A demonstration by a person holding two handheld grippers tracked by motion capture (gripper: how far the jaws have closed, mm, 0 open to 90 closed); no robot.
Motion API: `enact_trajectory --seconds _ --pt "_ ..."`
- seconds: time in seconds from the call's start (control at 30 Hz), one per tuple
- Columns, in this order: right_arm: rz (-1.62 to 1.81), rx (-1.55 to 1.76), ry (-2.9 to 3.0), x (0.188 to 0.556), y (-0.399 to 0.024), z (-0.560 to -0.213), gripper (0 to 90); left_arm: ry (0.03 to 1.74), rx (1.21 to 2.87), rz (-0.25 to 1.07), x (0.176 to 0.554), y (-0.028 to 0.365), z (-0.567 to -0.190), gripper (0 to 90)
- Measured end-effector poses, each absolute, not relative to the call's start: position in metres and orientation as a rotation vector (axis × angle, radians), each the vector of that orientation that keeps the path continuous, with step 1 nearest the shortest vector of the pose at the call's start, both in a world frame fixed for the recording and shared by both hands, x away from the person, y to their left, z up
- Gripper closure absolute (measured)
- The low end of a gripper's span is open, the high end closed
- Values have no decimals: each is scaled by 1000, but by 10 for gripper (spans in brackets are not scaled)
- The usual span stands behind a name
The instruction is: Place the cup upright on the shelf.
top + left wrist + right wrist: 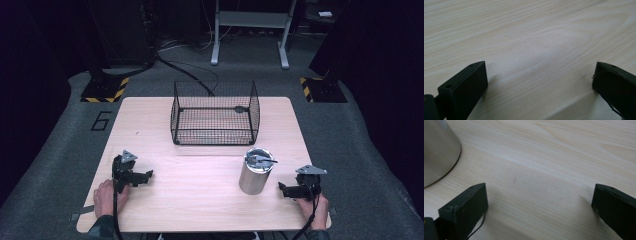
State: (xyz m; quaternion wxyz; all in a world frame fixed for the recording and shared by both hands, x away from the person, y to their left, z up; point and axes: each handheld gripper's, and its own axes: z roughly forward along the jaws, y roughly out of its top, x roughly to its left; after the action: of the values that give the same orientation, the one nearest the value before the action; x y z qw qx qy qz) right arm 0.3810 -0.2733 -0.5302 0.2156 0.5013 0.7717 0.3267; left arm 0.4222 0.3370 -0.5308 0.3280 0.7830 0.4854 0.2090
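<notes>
A steel cylinder canister (255, 171) stands upright on the wooden table (200, 190), right of centre, with a dark utensil lying across its open top. A black wire basket (215, 114) sits at the table's far middle with a small dark object inside. My left gripper (145, 176) rests near the front left edge, held by a hand, jaws wide apart over bare wood (539, 75). My right gripper (282, 189) rests at the front right, just right of the canister (437, 152), jaws wide apart with nothing between them (539, 195).
Beyond the table lies grey carpet with cables, a metal stand's legs (250, 35) and two yellow-black striped bases (102, 90). Bare wood stretches between the two grippers and in front of the basket.
</notes>
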Motion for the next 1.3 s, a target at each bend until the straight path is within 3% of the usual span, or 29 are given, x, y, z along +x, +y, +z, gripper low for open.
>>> enact_trajectory --seconds 1.07,1.3 --pt "867 1476 2106 376 -269 -527 0 1270 2049 552 422 337 -531 0" --pt "1008 1426 2111 356 -260 -501 0 1268 2043 558 423 337 -531 0"
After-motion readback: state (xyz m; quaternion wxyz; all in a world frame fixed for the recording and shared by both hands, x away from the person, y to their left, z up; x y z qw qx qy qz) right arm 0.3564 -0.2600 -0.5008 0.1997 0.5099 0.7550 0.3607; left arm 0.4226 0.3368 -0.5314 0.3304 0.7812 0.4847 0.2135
